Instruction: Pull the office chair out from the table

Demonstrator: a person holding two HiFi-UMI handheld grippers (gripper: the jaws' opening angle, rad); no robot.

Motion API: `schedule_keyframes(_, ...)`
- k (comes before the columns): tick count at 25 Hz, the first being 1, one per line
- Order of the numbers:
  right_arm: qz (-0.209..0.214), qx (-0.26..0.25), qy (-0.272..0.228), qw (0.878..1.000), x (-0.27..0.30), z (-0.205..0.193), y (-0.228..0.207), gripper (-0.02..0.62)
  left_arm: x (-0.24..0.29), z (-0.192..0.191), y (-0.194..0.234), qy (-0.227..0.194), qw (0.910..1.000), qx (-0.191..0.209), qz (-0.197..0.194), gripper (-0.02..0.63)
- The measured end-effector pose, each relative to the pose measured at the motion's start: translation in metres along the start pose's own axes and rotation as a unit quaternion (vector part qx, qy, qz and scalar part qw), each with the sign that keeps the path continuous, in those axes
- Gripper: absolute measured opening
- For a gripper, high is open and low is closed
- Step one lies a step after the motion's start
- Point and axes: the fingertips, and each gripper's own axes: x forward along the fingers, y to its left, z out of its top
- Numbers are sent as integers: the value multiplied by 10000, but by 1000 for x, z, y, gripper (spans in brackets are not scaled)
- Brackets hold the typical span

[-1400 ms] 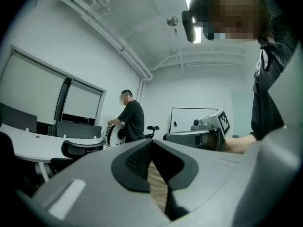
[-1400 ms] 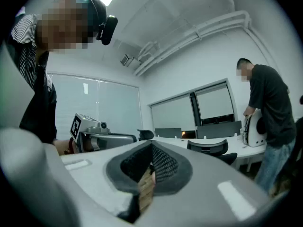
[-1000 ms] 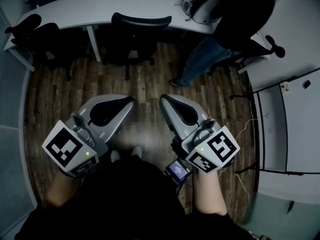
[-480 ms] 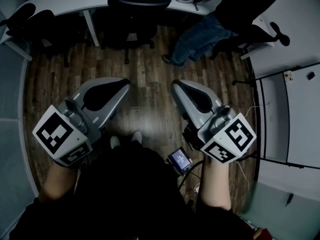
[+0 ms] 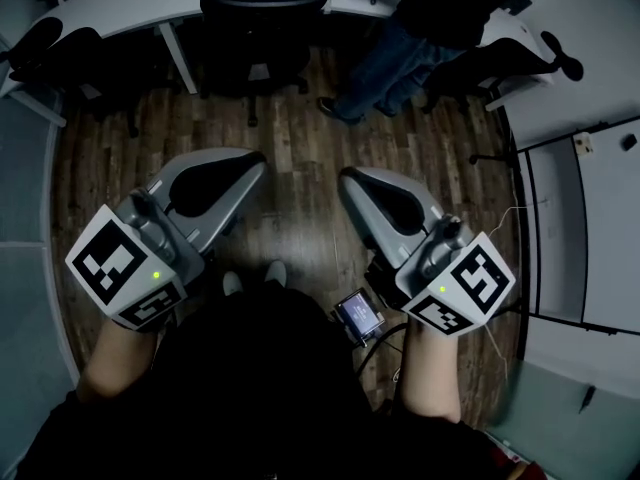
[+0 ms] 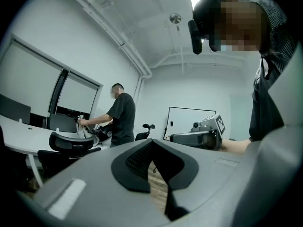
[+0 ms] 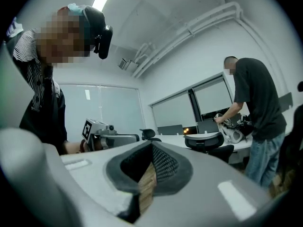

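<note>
Black office chair, curved backrest, pushed in at white table

The left tongs and right tongs are held level, side by side and apart, tips pointing far. Both pairs of jaws are pressed together with nothing between them. Bare forearms run back near the body.

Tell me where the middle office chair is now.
In the head view the office chair stands top centre, pushed against the white table, just left of the standing person.
</note>
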Motion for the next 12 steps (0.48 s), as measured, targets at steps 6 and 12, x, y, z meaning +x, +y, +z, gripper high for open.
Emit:
schedule_keyframes(6, 30, 80, -134, 9999, -18, 2, -19, 2, 24, 2, -7, 75, 9999, 133, 13, 5)
schedule_keyframes(12, 92, 134, -188, 9997, -27, 3, -39, 2, 46, 3, -8, 149, 9997, 180, 45, 5)
